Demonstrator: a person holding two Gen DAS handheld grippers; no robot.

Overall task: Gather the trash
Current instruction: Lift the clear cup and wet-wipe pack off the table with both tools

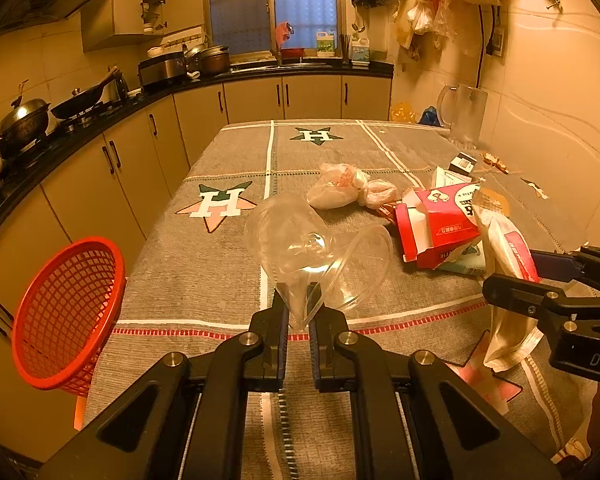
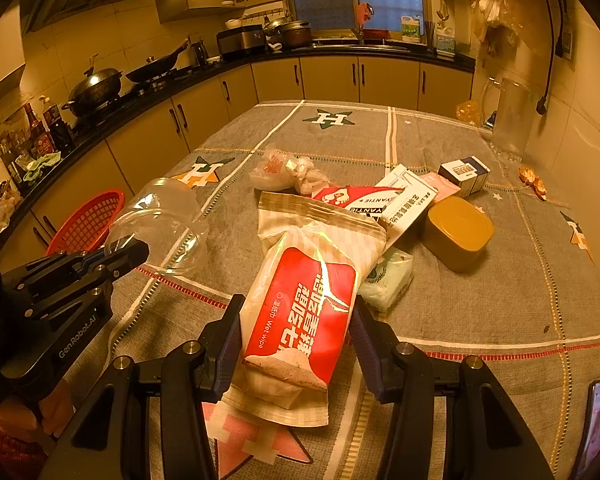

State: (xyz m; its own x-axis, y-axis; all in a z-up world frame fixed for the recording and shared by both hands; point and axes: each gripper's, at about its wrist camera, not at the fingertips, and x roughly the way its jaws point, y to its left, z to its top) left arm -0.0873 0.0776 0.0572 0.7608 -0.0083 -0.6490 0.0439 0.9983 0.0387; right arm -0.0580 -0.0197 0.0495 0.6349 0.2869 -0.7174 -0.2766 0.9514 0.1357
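My left gripper [image 1: 299, 312] is shut on the rim of a crushed clear plastic cup [image 1: 300, 248], held up above the grey tablecloth; the same cup [image 2: 160, 220] shows at the left of the right wrist view. My right gripper [image 2: 296, 320] is shut on a red and white wet wipe packet [image 2: 304, 312], its pads pressing both sides; the packet [image 1: 504, 276] hangs lifted in the left wrist view. A red mesh basket [image 1: 68, 312] sits tilted off the table's left edge.
On the table lie a crumpled plastic bag [image 2: 284, 170], a torn red and white carton [image 1: 436, 224], a small blue box [image 2: 464, 174], a tan lidded tub [image 2: 458, 232], a pale green pack [image 2: 388, 278]. A glass jug [image 2: 512, 120] stands far right. A phone [image 2: 598, 416] lies near right.
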